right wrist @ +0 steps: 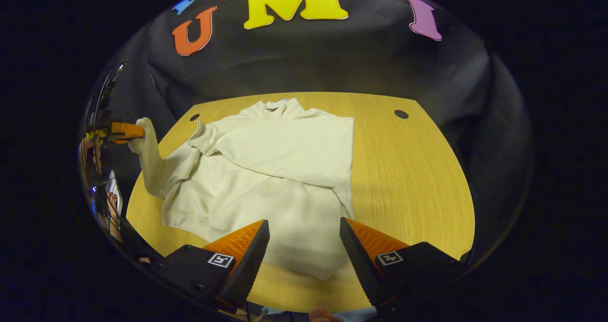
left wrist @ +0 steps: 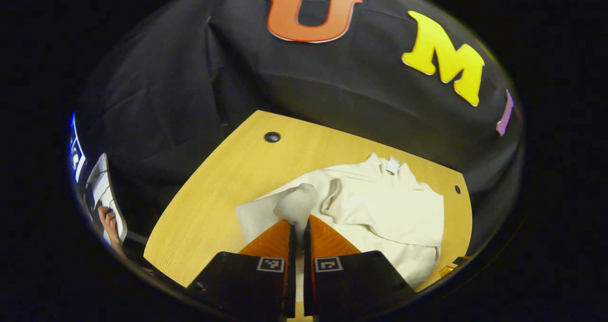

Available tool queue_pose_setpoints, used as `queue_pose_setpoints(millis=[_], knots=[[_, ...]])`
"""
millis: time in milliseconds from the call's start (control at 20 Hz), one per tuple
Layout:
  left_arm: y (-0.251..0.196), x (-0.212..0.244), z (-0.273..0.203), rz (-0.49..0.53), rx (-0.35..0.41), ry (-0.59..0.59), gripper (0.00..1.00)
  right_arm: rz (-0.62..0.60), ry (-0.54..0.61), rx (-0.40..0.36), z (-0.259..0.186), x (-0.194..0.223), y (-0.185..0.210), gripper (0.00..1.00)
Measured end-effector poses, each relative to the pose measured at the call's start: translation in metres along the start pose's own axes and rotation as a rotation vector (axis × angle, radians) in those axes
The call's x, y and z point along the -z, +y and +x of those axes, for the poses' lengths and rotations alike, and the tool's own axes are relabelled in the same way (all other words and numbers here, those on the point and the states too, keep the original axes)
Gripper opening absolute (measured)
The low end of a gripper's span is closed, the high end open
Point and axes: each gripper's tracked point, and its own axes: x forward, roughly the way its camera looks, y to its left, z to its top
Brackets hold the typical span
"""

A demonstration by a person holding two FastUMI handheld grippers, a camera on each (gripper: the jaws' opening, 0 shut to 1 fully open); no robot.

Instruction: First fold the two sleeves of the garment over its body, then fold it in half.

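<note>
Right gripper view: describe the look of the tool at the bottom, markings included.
The tool has two wedge-shaped, ribbed fingers tapering forward from blocky black mounts. Each mount carries a small square black-and-white marker.

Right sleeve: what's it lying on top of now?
The right sleeve lies folded across the garment's body, which rests on the wooden table. The chest beneath it is covered. The left gripper grips the other sleeve.

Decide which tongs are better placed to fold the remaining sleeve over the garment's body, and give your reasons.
Left. The left tongs are already shut on the sleeve, lifted off the table beside the garment. The right tongs are open over the hem, holding nothing; the other sleeve appears already folded across.
</note>
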Motion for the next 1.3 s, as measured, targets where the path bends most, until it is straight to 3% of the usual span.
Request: queue_pose_setpoints(millis=[250,300,350,500,900,1150,1200,1250,1300], knots=[[-0.115,-0.03,0.026,0.056,0.156,0.011,0.09,0.036,0.016,0.035,-0.005,0.013,-0.026,0.91],[-0.135,-0.036,0.031,0.079,0.175,0.01,0.16,0.046,0.021,0.042,-0.006,0.017,-0.03,0.91],[-0.155,-0.04,0.036,0.1,0.198,0.018,0.09,0.059,0.025,0.043,-0.006,0.021,-0.034,0.91],[-0.21,-0.049,0.053,0.139,0.264,0.039,0.09,0.089,0.036,0.062,-0.004,0.03,-0.05,0.91],[-0.326,-0.072,0.109,0.196,0.368,0.127,0.09,0.173,0.077,0.098,0.001,0.046,-0.083,0.93],[-0.363,-0.1,0.153,0.257,0.358,0.156,0.09,0.176,0.103,0.105,0.009,0.048,-0.092,0.94],[-0.374,-0.078,0.152,0.251,0.353,0.173,0.1,0.178,0.104,0.106,0.008,0.048,-0.094,0.94],[-0.363,0.002,0.152,0.235,0.347,0.19,0.1,0.178,0.105,0.107,0.008,0.047,-0.095,0.94],[-0.366,-0.073,0.172,0.222,0.351,0.204,0.11,0.178,0.105,0.107,0.008,0.047,-0.095,0.94]])
